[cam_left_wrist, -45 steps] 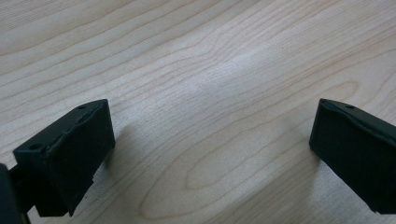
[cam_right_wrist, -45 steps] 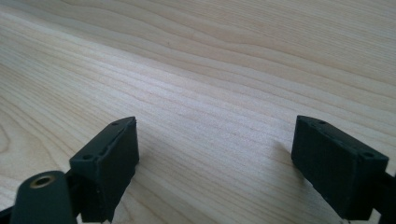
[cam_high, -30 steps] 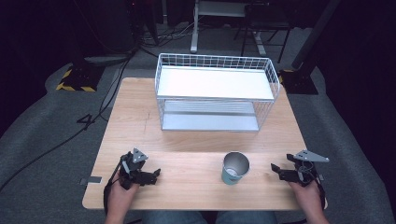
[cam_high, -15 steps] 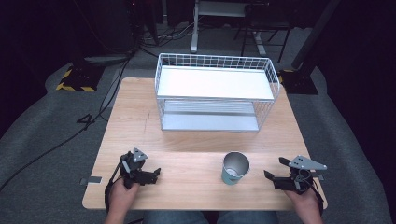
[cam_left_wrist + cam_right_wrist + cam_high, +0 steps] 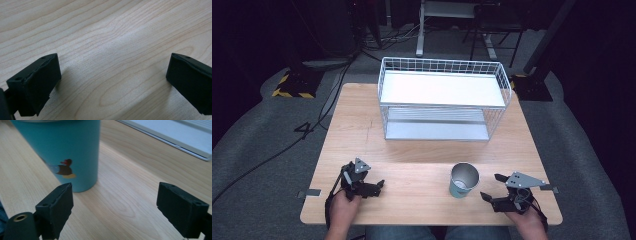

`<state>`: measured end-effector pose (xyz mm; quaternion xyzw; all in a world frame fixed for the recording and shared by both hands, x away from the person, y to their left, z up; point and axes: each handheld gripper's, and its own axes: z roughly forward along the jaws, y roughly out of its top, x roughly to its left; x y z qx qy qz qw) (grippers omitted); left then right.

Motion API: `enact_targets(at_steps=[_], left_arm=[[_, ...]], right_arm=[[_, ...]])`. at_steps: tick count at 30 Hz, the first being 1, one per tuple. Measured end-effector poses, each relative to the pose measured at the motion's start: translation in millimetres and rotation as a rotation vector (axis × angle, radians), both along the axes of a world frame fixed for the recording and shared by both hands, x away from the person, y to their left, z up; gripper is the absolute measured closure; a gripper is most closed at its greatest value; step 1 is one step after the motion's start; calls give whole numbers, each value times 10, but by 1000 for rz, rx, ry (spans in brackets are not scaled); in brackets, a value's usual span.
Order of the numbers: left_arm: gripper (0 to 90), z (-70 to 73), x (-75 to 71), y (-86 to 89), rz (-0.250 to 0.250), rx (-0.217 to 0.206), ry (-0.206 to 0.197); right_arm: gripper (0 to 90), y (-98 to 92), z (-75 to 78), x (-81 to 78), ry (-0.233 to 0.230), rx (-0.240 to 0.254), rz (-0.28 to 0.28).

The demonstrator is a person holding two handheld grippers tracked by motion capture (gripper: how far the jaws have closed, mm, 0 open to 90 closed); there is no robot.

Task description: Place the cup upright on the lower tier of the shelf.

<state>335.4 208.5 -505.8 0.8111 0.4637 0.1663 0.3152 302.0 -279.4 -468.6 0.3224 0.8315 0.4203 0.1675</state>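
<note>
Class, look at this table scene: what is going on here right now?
A person sits at a wooden table with a claw in each hand. The right claw points at a teal cup with a duck picture; its jaws have just been opening, nothing between them, the cup not yet touched. The left claw rests open on bare wood. A white wire rack stands farther back.

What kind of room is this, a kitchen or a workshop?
Probably a lab or recording studio: a lone wooden table on grey carpet, dark equipment stands and cables behind, and a staged wire rack and cup.
</note>
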Motion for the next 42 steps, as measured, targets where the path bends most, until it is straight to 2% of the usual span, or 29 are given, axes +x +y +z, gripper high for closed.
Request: enact_targets(at_steps=[1, 2, 6, 13, 22, 27, 32, 34, 38, 40, 42], left_arm=[[1, 0, 0, 0, 0, 0, 1], [1, 0, 0, 0, 0, 0, 1], [1, 0, 1, 0, 0, 0, 0], [1, 0, -5, -4, 6, 0, 1], [1, 1, -28, -15, 32, 1, 3], [1, -1, -45, -18, 44, -3, 1], [1, -1, -48, -16, 45, -2, 1], [1, -1, -48, -16, 45, -3, 1], [1, -1, -45, -17, 45, -4, 1], [1, -1, -42, -18, 44, -4, 1], [1, -1, -38, -17, 43, -1, 1]], right_arm=[[127, 61, -19, 1, 4, 0, 27], [127, 61, -19, 1, 4, 0, 27], [110, 215, -49, -5, 7, 0, 84], [85, 409, -123, 39, 27, -7, 138], [75, 558, -188, 127, 38, 17, 150], [72, 621, -222, 194, 40, 30, 138], [79, 655, -247, 250, 54, 70, 134], [79, 673, -255, 256, 51, 79, 133], [85, 712, -260, 246, 24, 65, 136], [159, 717, -257, 242, 9, 58, 142], [160, 719, -258, 241, 5, 63, 143]])
